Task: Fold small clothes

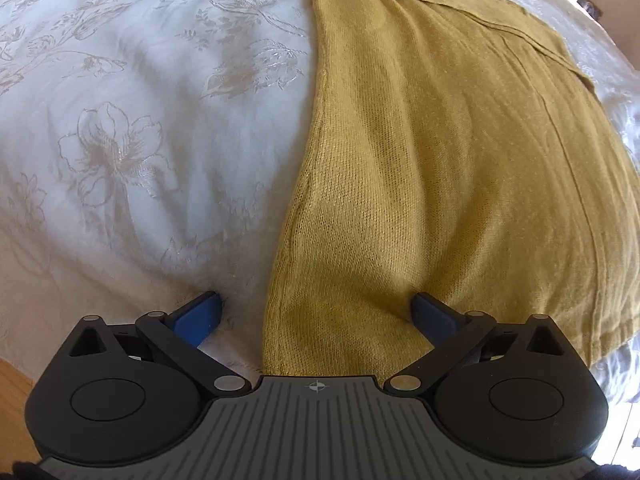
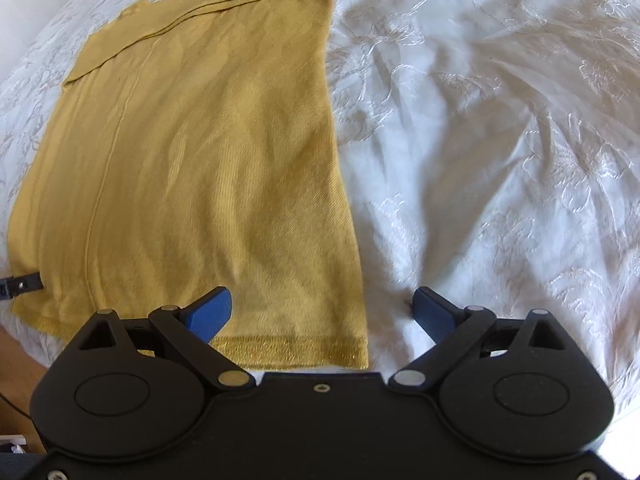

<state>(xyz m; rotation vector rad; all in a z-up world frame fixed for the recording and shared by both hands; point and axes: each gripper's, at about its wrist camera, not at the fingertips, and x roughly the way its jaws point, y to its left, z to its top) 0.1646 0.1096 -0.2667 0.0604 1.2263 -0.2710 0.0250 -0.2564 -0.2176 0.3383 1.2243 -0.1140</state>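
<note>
My left tongs (image 1: 316, 312) are spread wide and hold nothing. One blue pad (image 1: 202, 316) sits over the white flowered bedspread (image 1: 120, 120), the other over the near left corner of the mustard knit top (image 1: 440, 160), so the top's left edge runs up between the pads.

The top lies flat on the bed, its bottom hem toward me and its far end with a folded-over band away from me. It already looks narrowed into a long panel, though from these low angles I can't be sure how many layers are stacked.

My right tongs (image 2: 322, 312) are just as wide open and also empty, straddling the near right corner: one pad over the knit just above the hem (image 2: 292, 350), the other over bare bedspread. At the left edge of the right view a small dark part (image 2: 22, 282) pokes in beside the cloth, probably the tip of my other tool.

I'd judge the top light, soft and limp, with a bit of stretch. It won't hold a crease unaided and will sag between two grips. The thicker hem corners are the best hold: pinch all layers there, both sides together, and lift evenly so nothing slides apart over the soft bedding.
</note>
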